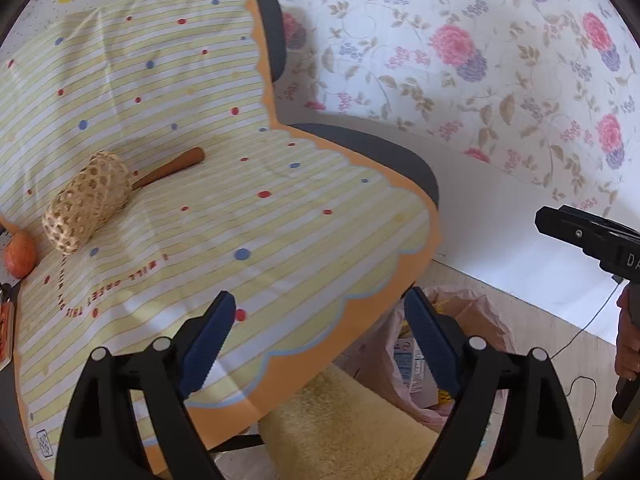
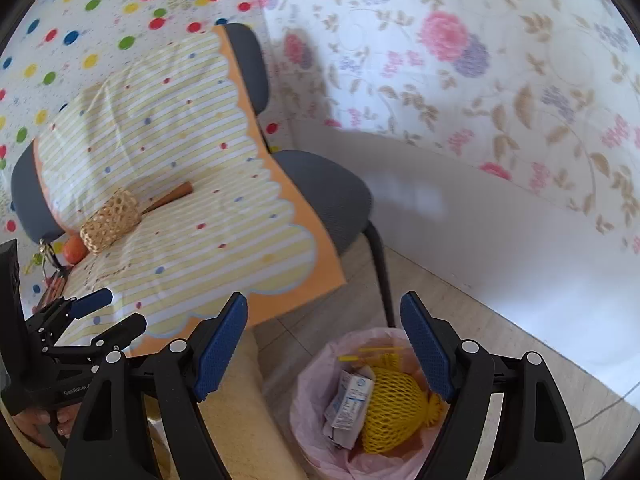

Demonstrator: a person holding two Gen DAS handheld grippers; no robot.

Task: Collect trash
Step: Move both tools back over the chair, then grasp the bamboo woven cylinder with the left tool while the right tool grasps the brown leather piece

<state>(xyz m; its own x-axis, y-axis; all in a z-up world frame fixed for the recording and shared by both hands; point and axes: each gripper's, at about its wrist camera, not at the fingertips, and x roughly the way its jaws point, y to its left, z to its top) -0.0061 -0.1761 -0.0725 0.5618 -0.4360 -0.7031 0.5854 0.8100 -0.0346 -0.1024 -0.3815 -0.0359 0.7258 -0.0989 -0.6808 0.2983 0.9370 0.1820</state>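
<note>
A bin with a pink liner (image 2: 316, 380) stands on the floor beside the chair; it also shows in the left wrist view (image 1: 472, 316). Inside lie a yellow foam net (image 2: 394, 408) and a crumpled white carton (image 2: 350, 404). My right gripper (image 2: 326, 356) is open and empty, right above the bin. My left gripper (image 1: 320, 344) is open and empty, over the front edge of the chair's striped cloth (image 1: 200, 184); it shows in the right wrist view (image 2: 110, 316) too. On the cloth lie a woven bamboo tube (image 1: 88, 204) with a wooden handle (image 1: 172, 170) and an orange fruit (image 1: 20, 258).
The grey chair (image 2: 324, 200) stands against a floral-papered wall (image 1: 480, 60). A yellow mat (image 1: 348, 424) lies on the floor by the bin. Keys and small items (image 2: 50, 268) sit at the chair's left edge. A thin cable (image 1: 580, 340) runs along the floor at right.
</note>
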